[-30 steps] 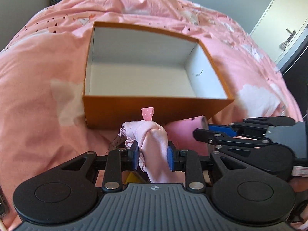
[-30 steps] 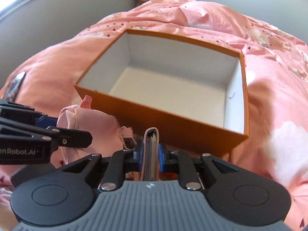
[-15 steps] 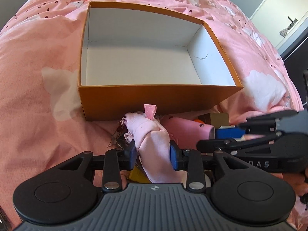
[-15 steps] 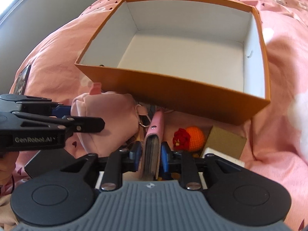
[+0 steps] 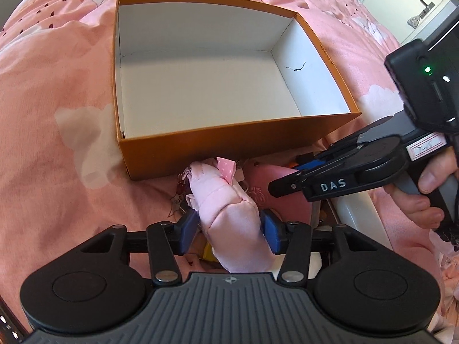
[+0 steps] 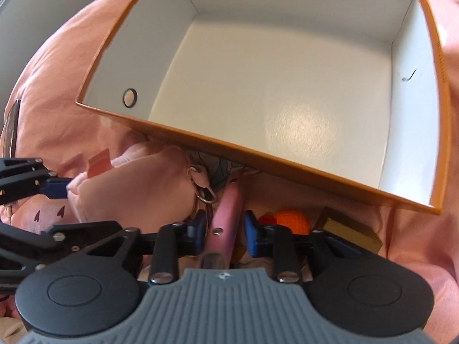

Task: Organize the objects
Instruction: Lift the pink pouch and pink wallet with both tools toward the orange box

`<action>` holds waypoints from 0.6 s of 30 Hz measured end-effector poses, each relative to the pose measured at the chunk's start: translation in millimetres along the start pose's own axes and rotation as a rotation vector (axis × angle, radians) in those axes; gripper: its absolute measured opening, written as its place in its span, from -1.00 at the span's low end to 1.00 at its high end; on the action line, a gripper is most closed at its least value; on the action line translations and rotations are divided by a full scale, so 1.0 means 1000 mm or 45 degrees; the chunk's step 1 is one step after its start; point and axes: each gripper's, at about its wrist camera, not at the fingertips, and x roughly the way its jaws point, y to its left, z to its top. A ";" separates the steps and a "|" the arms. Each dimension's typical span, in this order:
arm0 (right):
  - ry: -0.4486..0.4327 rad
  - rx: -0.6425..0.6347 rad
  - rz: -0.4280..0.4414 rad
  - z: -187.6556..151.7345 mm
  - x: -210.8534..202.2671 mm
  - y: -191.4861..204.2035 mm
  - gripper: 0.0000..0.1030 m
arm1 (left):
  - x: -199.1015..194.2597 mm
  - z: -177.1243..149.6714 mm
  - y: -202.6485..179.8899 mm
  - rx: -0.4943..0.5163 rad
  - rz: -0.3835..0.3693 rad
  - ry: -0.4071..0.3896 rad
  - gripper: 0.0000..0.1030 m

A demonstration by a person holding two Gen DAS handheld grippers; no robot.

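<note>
An open orange box (image 5: 229,134) with a white inside lies on the pink bedspread; it also shows in the right wrist view (image 6: 287,160). My left gripper (image 5: 229,226) is shut on a pale pink fabric pouch (image 5: 229,209) just in front of the box; the pouch also shows in the right wrist view (image 6: 137,186). My right gripper (image 6: 225,232) has its jaws parted around a pink wallet (image 6: 226,215), with gaps on both sides. The right gripper also shows in the left wrist view (image 5: 289,183), above the wallet (image 5: 275,177).
An orange crochet ball (image 6: 292,220) and a small cardboard box (image 6: 350,229) lie in front of the orange box, right of the wallet. A key ring (image 6: 206,192) hangs off the pouch. The pink bedspread (image 5: 57,114) surrounds everything. A white door (image 5: 416,5) stands far right.
Both grippers have moved forward and higher over the box's front edge. My right gripper's jaws have parted from the pink wallet. The left still holds the pouch.
</note>
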 end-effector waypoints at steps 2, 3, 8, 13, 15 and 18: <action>0.000 -0.001 -0.001 -0.002 0.002 -0.002 -0.54 | -0.001 0.003 0.000 0.014 0.007 0.004 0.15; -0.004 -0.009 -0.002 -0.003 0.001 -0.001 -0.55 | -0.001 0.005 0.000 0.022 0.013 0.009 0.16; -0.067 -0.051 -0.013 -0.015 -0.017 0.007 -0.60 | -0.006 0.012 0.000 0.053 0.034 0.004 0.22; -0.122 -0.104 -0.018 -0.022 -0.031 0.014 -0.60 | 0.002 0.020 0.008 0.046 -0.001 0.065 0.25; -0.134 -0.148 -0.034 -0.023 -0.033 0.020 -0.60 | 0.010 0.026 0.016 0.024 -0.039 0.098 0.25; -0.139 -0.182 -0.050 -0.022 -0.031 0.026 -0.60 | 0.024 0.033 0.030 -0.050 -0.067 0.167 0.00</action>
